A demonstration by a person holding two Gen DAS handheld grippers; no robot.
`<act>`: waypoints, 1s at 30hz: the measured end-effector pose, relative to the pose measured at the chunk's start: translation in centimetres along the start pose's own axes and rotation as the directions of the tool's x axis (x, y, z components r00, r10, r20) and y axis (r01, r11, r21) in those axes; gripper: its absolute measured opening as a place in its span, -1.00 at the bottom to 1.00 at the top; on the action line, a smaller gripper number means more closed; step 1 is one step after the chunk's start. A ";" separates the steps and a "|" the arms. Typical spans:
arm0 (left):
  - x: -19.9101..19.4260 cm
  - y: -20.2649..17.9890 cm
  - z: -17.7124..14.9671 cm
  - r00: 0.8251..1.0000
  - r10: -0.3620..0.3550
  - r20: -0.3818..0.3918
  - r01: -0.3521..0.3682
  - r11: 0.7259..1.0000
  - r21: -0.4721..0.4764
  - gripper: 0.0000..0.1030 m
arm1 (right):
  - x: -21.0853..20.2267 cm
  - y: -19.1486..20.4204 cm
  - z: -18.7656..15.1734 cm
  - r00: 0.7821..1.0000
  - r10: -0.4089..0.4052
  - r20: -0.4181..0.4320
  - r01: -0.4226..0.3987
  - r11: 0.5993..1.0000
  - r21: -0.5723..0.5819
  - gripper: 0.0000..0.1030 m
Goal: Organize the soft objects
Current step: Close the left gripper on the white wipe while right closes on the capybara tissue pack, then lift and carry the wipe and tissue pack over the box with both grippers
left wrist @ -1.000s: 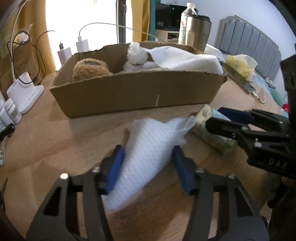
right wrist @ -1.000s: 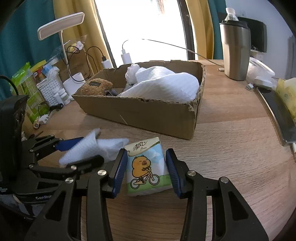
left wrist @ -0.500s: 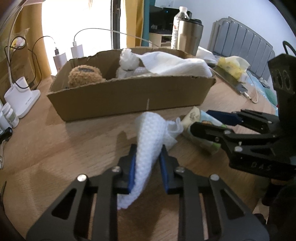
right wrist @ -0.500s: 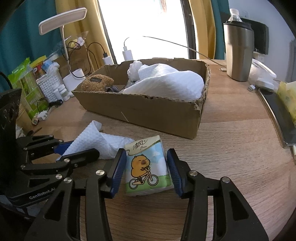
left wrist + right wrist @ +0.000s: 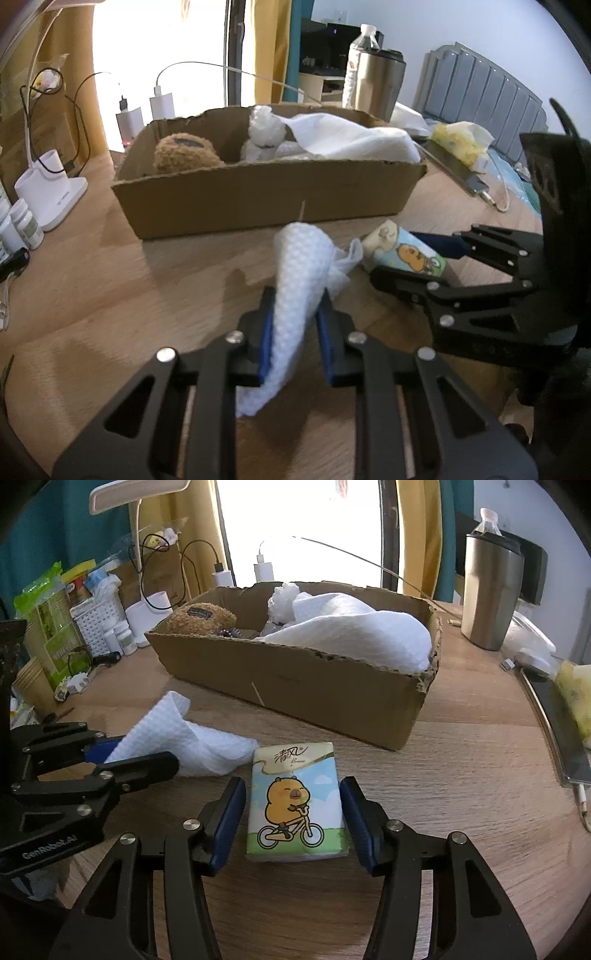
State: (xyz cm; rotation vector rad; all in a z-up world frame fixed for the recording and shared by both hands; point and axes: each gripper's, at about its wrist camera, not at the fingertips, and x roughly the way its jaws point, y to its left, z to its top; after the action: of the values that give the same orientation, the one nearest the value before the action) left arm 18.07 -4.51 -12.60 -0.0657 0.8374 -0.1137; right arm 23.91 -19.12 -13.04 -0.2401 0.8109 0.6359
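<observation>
My left gripper (image 5: pixel 294 325) is shut on a white textured paper towel (image 5: pixel 301 269), lifted a little off the wooden table (image 5: pixel 110 288); the towel also shows in the right wrist view (image 5: pixel 177 738). My right gripper (image 5: pixel 291 812) is open, its blue pads on either side of a tissue pack (image 5: pixel 297 801) printed with a cartoon animal on a bicycle, lying flat on the table. The pack also shows in the left wrist view (image 5: pixel 406 251). Behind stands a cardboard box (image 5: pixel 332 686) holding a brown plush (image 5: pixel 201 618) and white towels (image 5: pixel 351 631).
A steel tumbler (image 5: pixel 491 590) and a water bottle stand at the back right. A phone with cable (image 5: pixel 561 731) and a yellow tissue pack (image 5: pixel 461 142) lie to the right. A lamp base (image 5: pixel 51 192), chargers, small bottles and baskets crowd the left.
My left gripper closed on the paper towel and has raised it, bunching it upright. My right gripper has stayed open around the tissue pack.
</observation>
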 end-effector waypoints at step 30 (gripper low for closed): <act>-4.7 1.7 1.4 0.992 -0.010 0.124 0.012 1.000 -0.021 -0.58 | -3.9 0.7 2.1 0.996 -0.022 0.092 0.023 1.000 -0.004 -0.03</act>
State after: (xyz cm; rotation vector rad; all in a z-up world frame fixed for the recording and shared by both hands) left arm 16.11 -2.23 -8.35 -0.0970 0.7140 -0.1097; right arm 22.66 -19.35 -8.71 -0.2230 0.7177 0.6236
